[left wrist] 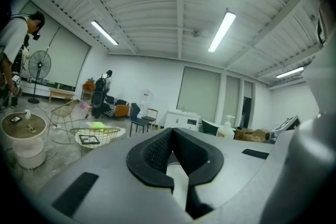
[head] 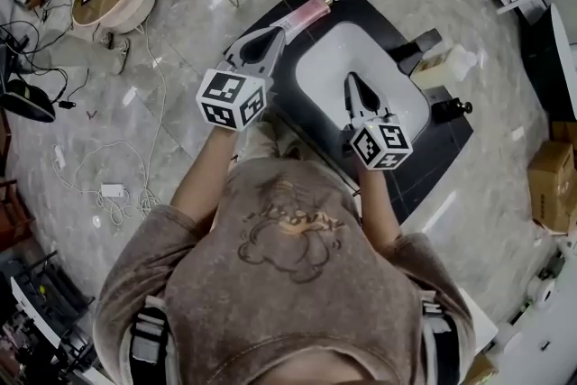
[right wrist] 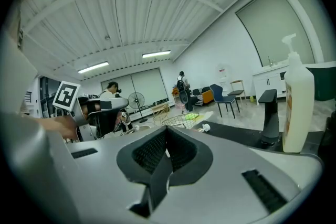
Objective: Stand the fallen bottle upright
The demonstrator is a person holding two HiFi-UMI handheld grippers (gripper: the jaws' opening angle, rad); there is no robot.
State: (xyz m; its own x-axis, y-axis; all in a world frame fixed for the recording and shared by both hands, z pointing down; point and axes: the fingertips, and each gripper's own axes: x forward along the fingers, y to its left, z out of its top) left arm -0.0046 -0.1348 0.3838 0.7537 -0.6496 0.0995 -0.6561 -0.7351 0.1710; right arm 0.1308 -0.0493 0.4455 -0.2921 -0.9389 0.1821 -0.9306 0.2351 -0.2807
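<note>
Left gripper [head: 270, 35], closed and empty, is pointing at the fallen bottle [head: 305, 12] upper centre, apparently to reach it, while right gripper [head: 352, 80], likewise closed and empty, is hovering mid-frame

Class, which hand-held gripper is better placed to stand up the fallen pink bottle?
Probably left: the left hand-held gripper ends beside the pink bottle; the right hand-held gripper sits over the sink, farther off.

Left gripper [head: 271, 35], right gripper [head: 352, 83]: jaws together, empty, both held out forward.
</note>
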